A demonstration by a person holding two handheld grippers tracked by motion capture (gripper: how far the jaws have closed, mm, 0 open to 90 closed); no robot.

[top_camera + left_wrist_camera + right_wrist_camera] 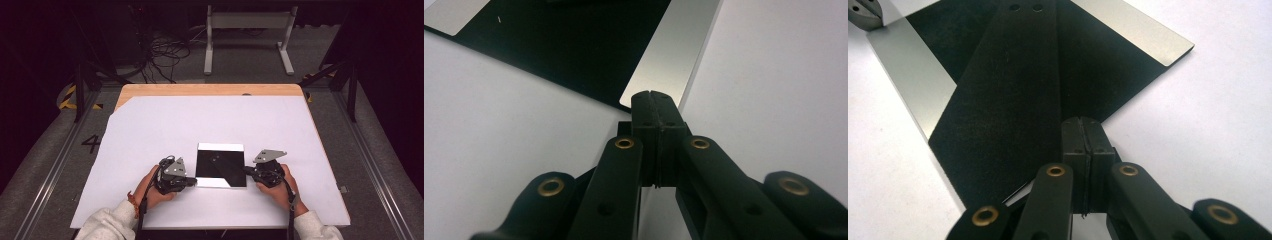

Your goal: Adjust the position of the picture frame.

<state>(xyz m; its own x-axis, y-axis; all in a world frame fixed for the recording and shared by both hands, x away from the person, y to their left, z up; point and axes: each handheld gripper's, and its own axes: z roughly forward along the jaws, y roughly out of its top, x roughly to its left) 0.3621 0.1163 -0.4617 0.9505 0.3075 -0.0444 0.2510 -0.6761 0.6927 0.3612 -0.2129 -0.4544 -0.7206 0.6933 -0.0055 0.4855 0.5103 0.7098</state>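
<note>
While both grippers were held at the near corners of the sheet, the moment was recorded as follows.

Thing in hand: a black square sheet (220, 165) with silvery bands along its far and near edges was lying flat on the white table cover (150, 125), near the person's side, between the two grippers.

Fold so far: one flap was seen turned over as a dark triangle; in the right gripper view the folded flap (1013, 95) crossed the sheet on a slant, with two small holes near its far end.

Left gripper (655, 107): the jaws were pressed together, tips at the near left corner of the sheet, touching the end of the silver band (674, 55); whether the edge was pinched between them cannot be told.

Right gripper (1082, 131): the jaws were likewise closed, tips at the sheet's near right edge beside the fold; a hold on the sheet could not be confirmed.

Done: one diagonal fold was judged to have been laid down.

Left: the crease was judged not yet pressed flat along its length, and any further folds remained to be made.

Risk: the sheet could be slid on the smooth cover if pushed unevenly.
</note>
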